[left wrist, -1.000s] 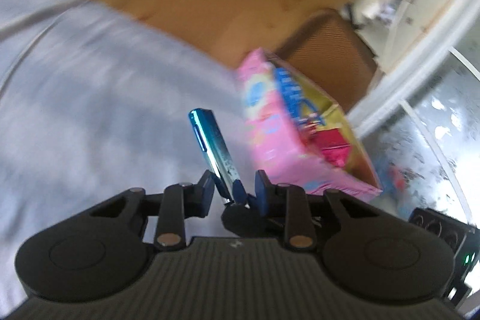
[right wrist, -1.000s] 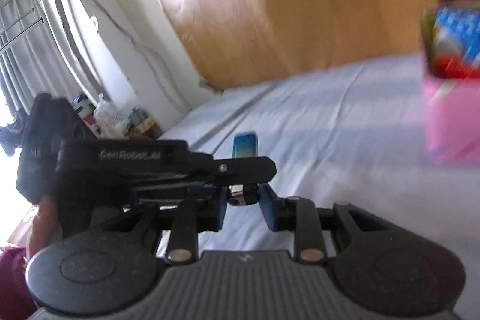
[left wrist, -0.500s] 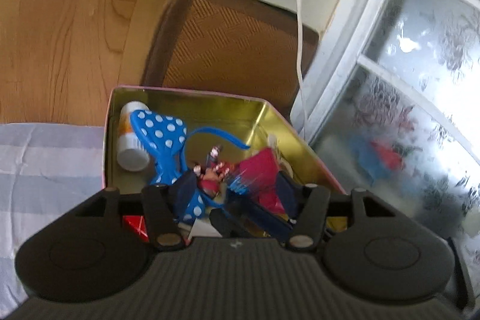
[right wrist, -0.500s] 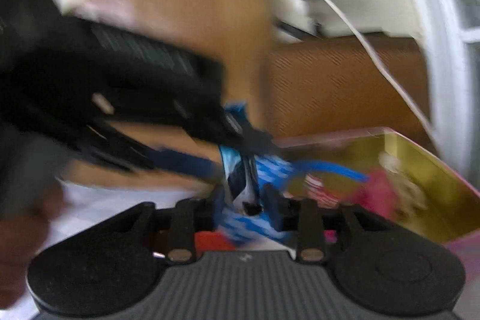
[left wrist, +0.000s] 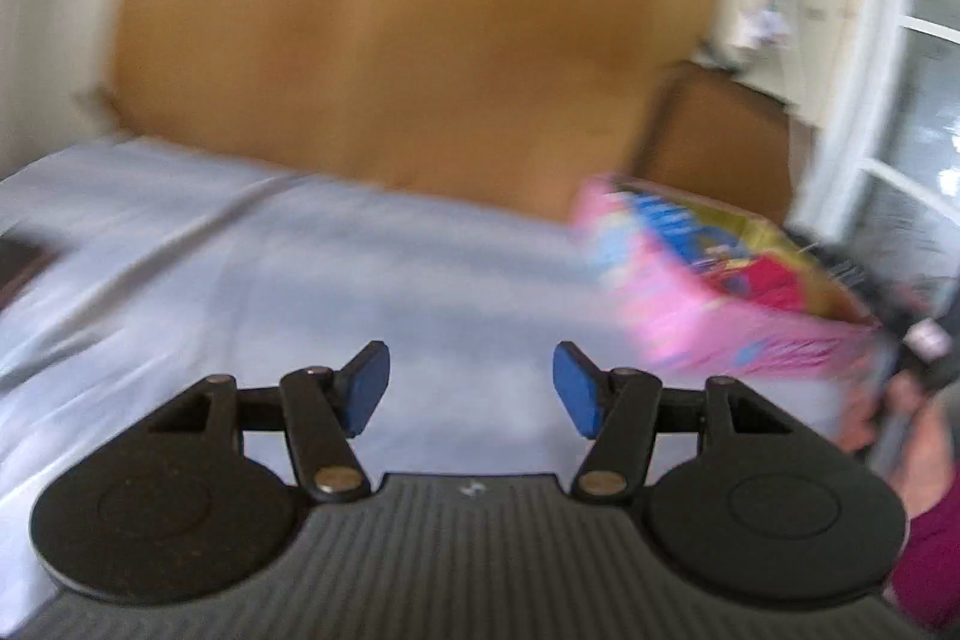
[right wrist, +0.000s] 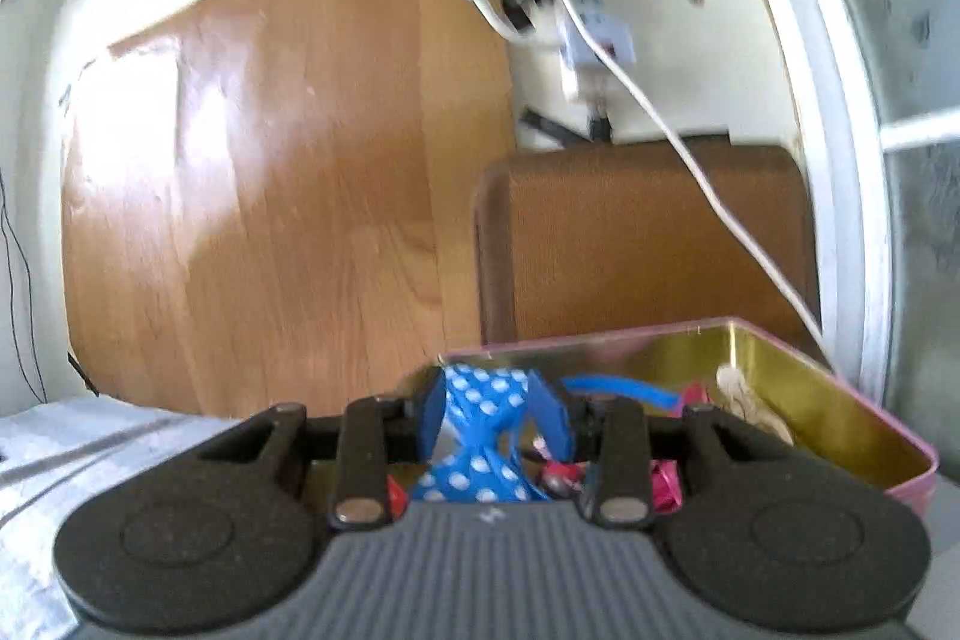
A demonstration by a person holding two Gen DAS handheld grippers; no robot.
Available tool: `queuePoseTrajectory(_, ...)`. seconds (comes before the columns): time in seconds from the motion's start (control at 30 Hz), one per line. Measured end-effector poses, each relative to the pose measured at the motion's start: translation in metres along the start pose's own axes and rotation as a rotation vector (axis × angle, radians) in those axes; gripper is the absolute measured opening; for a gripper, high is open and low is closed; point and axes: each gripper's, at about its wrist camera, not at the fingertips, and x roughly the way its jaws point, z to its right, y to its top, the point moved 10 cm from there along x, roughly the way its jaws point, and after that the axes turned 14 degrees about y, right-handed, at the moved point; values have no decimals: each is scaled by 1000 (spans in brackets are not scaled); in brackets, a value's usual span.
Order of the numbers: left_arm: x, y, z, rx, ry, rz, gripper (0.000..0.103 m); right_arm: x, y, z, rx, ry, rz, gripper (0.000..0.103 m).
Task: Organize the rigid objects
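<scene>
My left gripper hovers open over the pale bed sheet, nothing between its blue pads. The pink tin, gold inside, stands to its right with colourful things in it, all blurred. My right gripper is at the tin's near edge, pointing across its gold wall. Its jaws stand a little apart. Through the gap shows a blue polka-dot item lying in the tin, and I see no pad pressing on it. The thin shiny blue object is out of sight.
A wooden headboard and a brown woven chair back stand behind the tin. A white cable hangs down to it. The window frame is at the right. A person's hand holds the other gripper beside the tin.
The left gripper held the thin blue object, swung over the tin, and is back over the sheet, open and empty. The right gripper turned to the tin; the blue object has left its jaws.
</scene>
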Motion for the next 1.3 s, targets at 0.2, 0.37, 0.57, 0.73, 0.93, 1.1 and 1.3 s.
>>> queuePoseTrajectory(0.2,-57,-33,-103,-168,145,25,62,1,-8,-127,18,253,-19,37)
queuePoseTrajectory(0.37,-102,-57,-139,-210,201,78,64,37,-44,-219,114,389,-154,37)
queuePoseTrajectory(0.57,-123,-91,-158,-217,186,91,69,60,-85,-288,154,426,-295,37)
queuePoseTrajectory(0.73,-116,-100,-164,-216,137,75,69,69,-105,-298,125,376,-365,37)
queuePoseTrajectory(0.93,-116,-107,-168,-218,108,74,69,72,-112,-282,203,325,-383,37)
queuePoseTrajectory(1.1,-115,-112,-170,-230,100,66,69,77,-116,-281,223,315,-393,37)
queuePoseTrajectory(1.3,-114,-111,-171,-234,99,66,69,75,-115,-284,208,323,-388,39)
